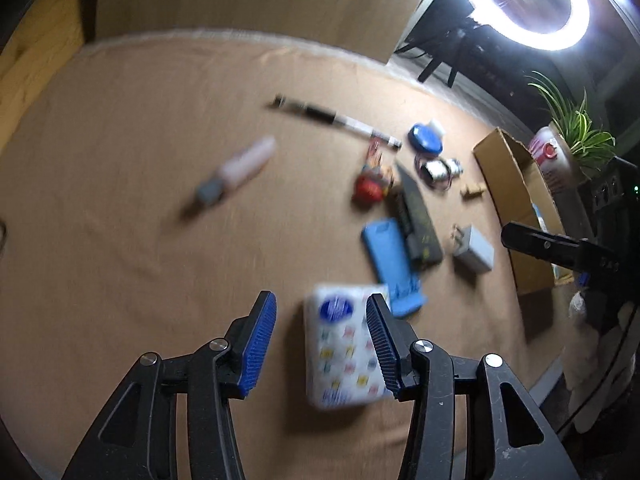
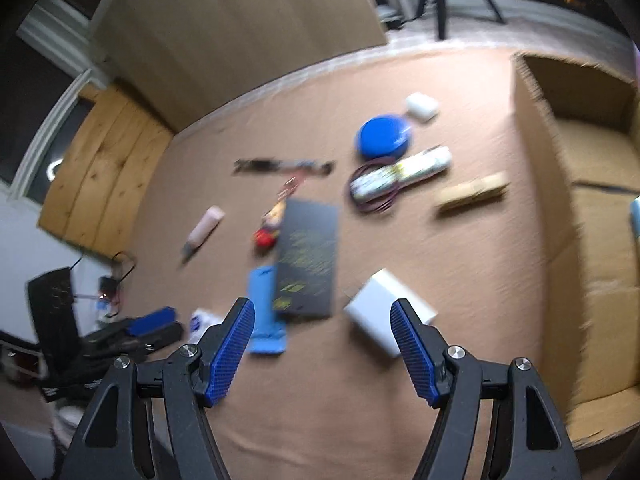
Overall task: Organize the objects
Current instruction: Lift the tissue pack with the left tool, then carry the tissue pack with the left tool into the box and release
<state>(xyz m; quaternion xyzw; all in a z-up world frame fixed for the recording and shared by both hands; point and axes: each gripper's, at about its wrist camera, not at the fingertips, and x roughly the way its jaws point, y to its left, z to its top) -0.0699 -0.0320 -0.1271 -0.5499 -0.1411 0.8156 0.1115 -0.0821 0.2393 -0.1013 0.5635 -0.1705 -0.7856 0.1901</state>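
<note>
the tissue pack (image 1: 344, 344) lies flat on the tan cloth (image 1: 160, 240), near its front edge, white with a blue badge and small coloured prints. its long axis runs away from the left wrist camera, roughly in line with the left gripper (image 1: 320, 344). the pack sits between that gripper's blue pads but off centre: its right edge hides behind the right pad while a clear strip of cloth shows between its left edge and the left pad. the jaws stand parted and nothing is clamped; through the blur i cannot tell whether the right pad touches the pack.

just beyond the pack lies a blue case (image 1: 390, 256), and past that a black card (image 1: 416, 216). the white charger (image 2: 390, 312) lies further right, and in the right wrist view it sits in the gap ahead of the right gripper (image 2: 322, 350), whose jaws are also spread and empty. the cardboard box (image 2: 560, 220) stands open at the right side of the cloth, closest to the right gripper.

my judgement: the left gripper is nearer the pack, and needs a small shift rightward to centre it across the short width.
</note>
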